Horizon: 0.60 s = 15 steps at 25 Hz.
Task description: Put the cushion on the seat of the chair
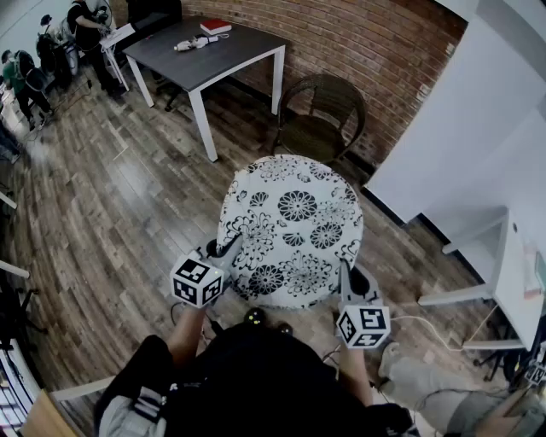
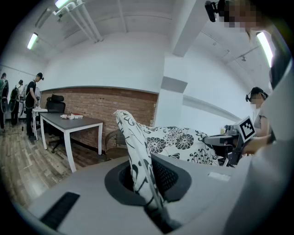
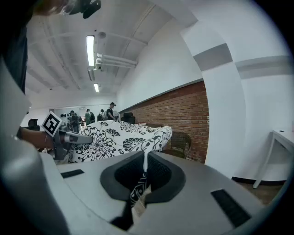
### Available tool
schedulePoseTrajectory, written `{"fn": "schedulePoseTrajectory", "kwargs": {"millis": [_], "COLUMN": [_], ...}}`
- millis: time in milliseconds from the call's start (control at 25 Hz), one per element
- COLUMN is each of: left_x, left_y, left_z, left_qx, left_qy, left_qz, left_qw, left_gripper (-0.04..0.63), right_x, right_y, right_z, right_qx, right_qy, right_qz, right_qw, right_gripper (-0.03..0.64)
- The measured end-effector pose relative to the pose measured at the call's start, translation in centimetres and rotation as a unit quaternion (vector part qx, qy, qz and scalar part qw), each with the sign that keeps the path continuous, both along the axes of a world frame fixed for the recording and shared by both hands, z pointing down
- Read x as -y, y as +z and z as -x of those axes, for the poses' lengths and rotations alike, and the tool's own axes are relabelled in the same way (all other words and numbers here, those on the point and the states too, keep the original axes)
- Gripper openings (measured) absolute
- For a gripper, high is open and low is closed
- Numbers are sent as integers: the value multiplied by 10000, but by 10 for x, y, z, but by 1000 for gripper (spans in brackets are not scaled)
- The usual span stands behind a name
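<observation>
A round white cushion (image 1: 290, 229) with black flowers hangs flat in the air between both grippers. My left gripper (image 1: 229, 249) is shut on its near left edge, and the fabric (image 2: 138, 156) runs up from between the jaws. My right gripper (image 1: 345, 271) is shut on the near right edge, where a fold with a label (image 3: 140, 189) sits pinched. A dark wicker chair (image 1: 322, 119) stands just beyond the cushion against the brick wall, its seat (image 1: 309, 135) bare. In the right gripper view the chair (image 3: 180, 143) shows past the cushion (image 3: 119, 137).
A grey table with white legs (image 1: 217, 53) stands left of the chair, with a red book (image 1: 215, 26) on it. White desks (image 1: 503, 273) stand at the right. Several people (image 1: 51, 43) are at the far left. White wall panels (image 1: 478, 111) lie to the right.
</observation>
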<state>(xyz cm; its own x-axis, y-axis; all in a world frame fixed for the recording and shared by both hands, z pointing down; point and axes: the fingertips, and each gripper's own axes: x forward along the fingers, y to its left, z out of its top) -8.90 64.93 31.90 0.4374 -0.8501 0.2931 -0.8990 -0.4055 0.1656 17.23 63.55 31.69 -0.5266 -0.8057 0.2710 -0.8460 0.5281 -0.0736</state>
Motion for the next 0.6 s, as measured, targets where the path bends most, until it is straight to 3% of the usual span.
{"fn": "schedulePoseTrajectory", "kwargs": {"millis": [320, 600], "left_x": [1, 4], "left_y": [-8, -11], "left_z": [4, -15], "left_qx": [-20, -17], "left_qy": [26, 116], "left_qz": [-51, -134], "left_qw": [10000, 9998], "left_gripper": [9, 9], "right_x": [-3, -7], "right_y": [-5, -8], "right_z": [2, -18], "right_qx": [-21, 127], "right_qy": [69, 221], "right_qz": [-10, -65], "right_qw": [10000, 9997], "right_gripper": [6, 6]}}
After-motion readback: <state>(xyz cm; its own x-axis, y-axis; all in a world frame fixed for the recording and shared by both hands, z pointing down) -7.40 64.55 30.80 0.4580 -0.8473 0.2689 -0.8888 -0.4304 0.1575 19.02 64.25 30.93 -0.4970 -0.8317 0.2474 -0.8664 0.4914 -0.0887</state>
